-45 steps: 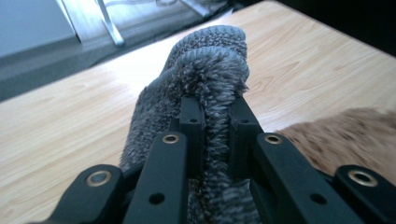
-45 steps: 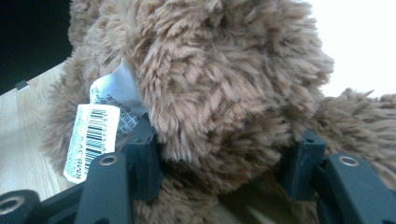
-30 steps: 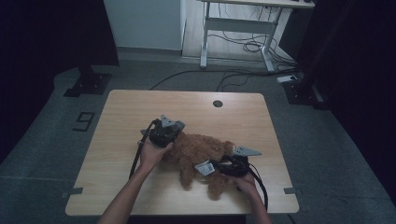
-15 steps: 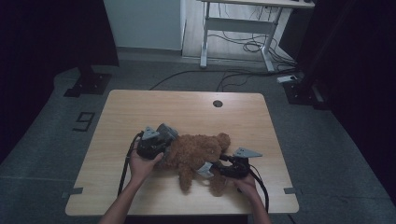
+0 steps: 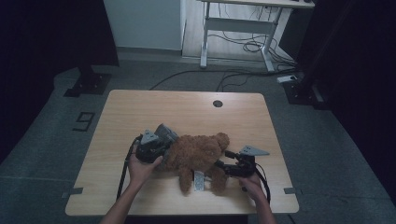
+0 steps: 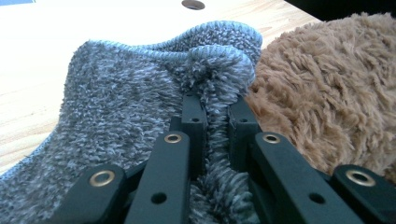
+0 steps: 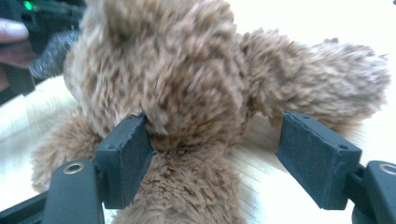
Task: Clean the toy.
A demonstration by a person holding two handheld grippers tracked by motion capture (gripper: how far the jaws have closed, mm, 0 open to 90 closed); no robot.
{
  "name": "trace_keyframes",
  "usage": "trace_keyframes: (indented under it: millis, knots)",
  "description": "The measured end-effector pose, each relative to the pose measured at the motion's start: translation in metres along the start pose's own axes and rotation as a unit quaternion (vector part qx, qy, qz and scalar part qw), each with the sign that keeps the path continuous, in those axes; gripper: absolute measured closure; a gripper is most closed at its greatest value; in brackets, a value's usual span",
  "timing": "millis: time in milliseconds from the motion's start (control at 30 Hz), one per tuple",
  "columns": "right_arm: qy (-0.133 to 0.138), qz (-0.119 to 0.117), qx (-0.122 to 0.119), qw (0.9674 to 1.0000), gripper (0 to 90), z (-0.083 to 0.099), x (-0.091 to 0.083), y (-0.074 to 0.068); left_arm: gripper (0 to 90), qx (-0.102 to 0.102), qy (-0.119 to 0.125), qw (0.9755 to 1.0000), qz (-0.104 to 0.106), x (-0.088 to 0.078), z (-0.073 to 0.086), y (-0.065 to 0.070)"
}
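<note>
two grippers work: left gripper (image 6: 210,121) pinches the grey knit cloth (image 6: 135,102); right gripper (image 7: 215,154), just opening, stands spread around the teddy bear (image 7: 187,84). pull cloth slowly, bear steady.

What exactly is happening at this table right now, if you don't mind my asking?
A person is working a grey fuzzy knitted garment at one end of a brown plush teddy bear lying on the light wooden table. The left hand-held gripper is shut on a fold of the grey knit. The right hand-held gripper has just been opening; its jaws stand apart around the bear's fur without pinching it.
</note>
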State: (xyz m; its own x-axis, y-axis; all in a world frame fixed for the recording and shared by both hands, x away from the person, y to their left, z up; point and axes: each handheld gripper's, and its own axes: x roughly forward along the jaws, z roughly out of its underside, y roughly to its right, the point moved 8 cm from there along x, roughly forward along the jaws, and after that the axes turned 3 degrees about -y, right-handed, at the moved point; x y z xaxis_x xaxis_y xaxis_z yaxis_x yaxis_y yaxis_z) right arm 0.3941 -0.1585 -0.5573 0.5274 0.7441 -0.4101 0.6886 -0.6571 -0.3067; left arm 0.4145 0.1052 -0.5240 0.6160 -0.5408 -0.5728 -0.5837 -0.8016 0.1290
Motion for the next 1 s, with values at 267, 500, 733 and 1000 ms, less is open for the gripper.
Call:
trace_keyframes:
  millis: [267, 500, 733, 1000]
  knots:
    - [0.024, 0.006, 0.021, 0.9995, 20.3, -0.015, -0.012, 0.004, 80.7, 0.003, 0.013, 0.9998, 0.013, -0.006, 0.007, 0.007]
    - [0.006, 0.005, 0.021, 0.9997, 13.1, -0.025, 0.004, -0.003, 80.7, 0.001, 0.017, 0.9998, 0.013, -0.01, 0.012, 0.007]
    - [0.004, -0.025, 0.037, 0.999, 10.8, -0.029, 0.007, -0.008, 80.9, -0.012, 0.018, 0.9994, 0.025, -0.014, 0.015, 0.006]
    - [0.03, -0.029, 0.031, 0.9986, 10.9, -0.05, -0.008, -0.021, 80.9, -0.002, 0.026, 0.9994, 0.023, -0.016, 0.019, 0.013]
